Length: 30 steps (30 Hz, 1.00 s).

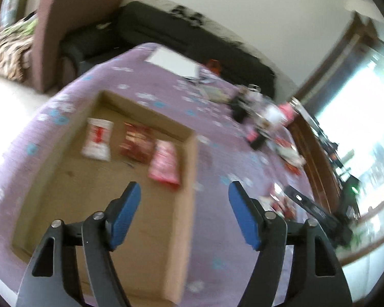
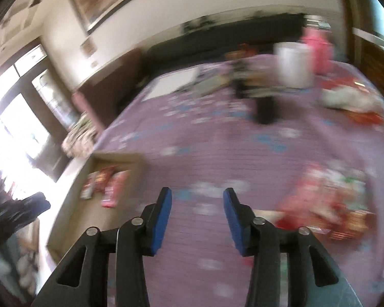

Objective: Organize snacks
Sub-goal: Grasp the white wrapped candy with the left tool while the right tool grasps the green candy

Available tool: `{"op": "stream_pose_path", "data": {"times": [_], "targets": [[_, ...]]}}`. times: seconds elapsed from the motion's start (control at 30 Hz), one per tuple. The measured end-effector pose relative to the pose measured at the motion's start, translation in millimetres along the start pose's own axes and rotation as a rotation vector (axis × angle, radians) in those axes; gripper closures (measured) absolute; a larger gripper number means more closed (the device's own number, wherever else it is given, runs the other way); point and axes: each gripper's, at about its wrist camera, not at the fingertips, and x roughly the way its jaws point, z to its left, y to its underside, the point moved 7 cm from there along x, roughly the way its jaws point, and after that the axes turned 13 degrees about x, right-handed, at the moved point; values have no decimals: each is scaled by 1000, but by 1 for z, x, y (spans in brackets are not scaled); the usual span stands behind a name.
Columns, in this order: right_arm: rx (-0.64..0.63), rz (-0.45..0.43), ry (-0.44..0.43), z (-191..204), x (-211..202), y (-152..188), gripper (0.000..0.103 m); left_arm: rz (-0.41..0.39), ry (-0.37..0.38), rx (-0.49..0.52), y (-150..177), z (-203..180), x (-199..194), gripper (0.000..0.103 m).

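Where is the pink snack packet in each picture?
Left wrist view: the pink plastic snack packet lies in the shallow brown cardboard box, against its right wall, above the fingers.
Right wrist view: the same packet sits lower left, in the box, left of the fingers.
Shared landmark: the white sheet on the purple flowered tablecloth.

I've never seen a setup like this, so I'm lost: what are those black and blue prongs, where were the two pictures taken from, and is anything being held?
No robot here: a person carries a hand-held gripper in each hand, each with a camera looking along its two blue-padded fingers. One picture is from the left hand-held gripper, the other from the right hand-held gripper. Both stand open and hold nothing. Below is a purple flowered cloth with a shallow cardboard box holding three snack packets: white, dark red, pink. More loose snacks lie on the cloth, blurred.
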Motion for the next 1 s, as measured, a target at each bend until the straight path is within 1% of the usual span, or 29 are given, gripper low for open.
{"op": "stream_pose_path", "data": {"times": [0.03, 0.13, 0.2, 0.3, 0.33, 0.43, 0.47, 0.5, 0.53, 0.57, 0.6, 0.63, 0.67, 0.7, 0.73, 0.77, 0.8, 0.87, 0.93, 1.0], "targets": [[32, -6, 29, -22, -5, -1, 56, 8, 19, 21, 5, -13, 2, 32], [116, 23, 47, -62, -9, 4, 56, 39, 59, 66, 18, -43, 12, 32], [130, 39, 38, -70, -8, 11, 56, 60, 70, 103, 27, -61, 19, 32], [111, 51, 29, -66, -1, 18, 56, 87, 69, 123, 38, -74, 26, 32], [86, 51, 36, -60, 6, 19, 56, 96, 66, 125, 41, -76, 27, 32], [4, 41, 96, -45, 26, 20, 59, 96, 42, 123, 45, -75, 24, 32], [-12, 41, 113, -44, 30, 20, 62, 95, 35, 122, 46, -73, 23, 32], [-40, 61, 153, -41, 42, 21, 67, 94, 25, 121, 47, -71, 22, 32], [-44, 83, 171, -41, 50, 24, 77, 94, 18, 119, 48, -69, 21, 32], [-40, 117, 176, -40, 57, 28, 81, 96, 11, 118, 49, -67, 21, 32], [-32, 158, 139, -35, 62, 35, 81, 98, 7, 117, 50, -65, 22, 32], [-24, 203, 78, -28, 64, 44, 81, 100, 2, 118, 51, -64, 23, 32], [-20, 229, 33, -23, 63, 49, 81, 104, -2, 118, 51, -63, 25, 32], [-9, 279, -62, -13, 60, 58, 81, 111, -2, 117, 52, -63, 27, 32], [10, 311, -145, -6, 55, 62, 81, 116, 3, 117, 52, -63, 29, 32], [36, 324, -220, -2, 46, 63, 80, 119, 5, 119, 53, -64, 31, 32], [56, 301, -256, -4, 33, 60, 80, 123, 8, 124, 54, -66, 33, 32], [62, 237, -245, -14, 14, 50, 76, 132, 20, 136, 55, -71, 39, 32], [57, 131, -161, -37, -8, 37, 73, 146, 33, 145, 57, -77, 46, 32], [54, 70, -83, -57, -21, 31, 72, 164, 51, 151, 60, -85, 55, 32]]}}
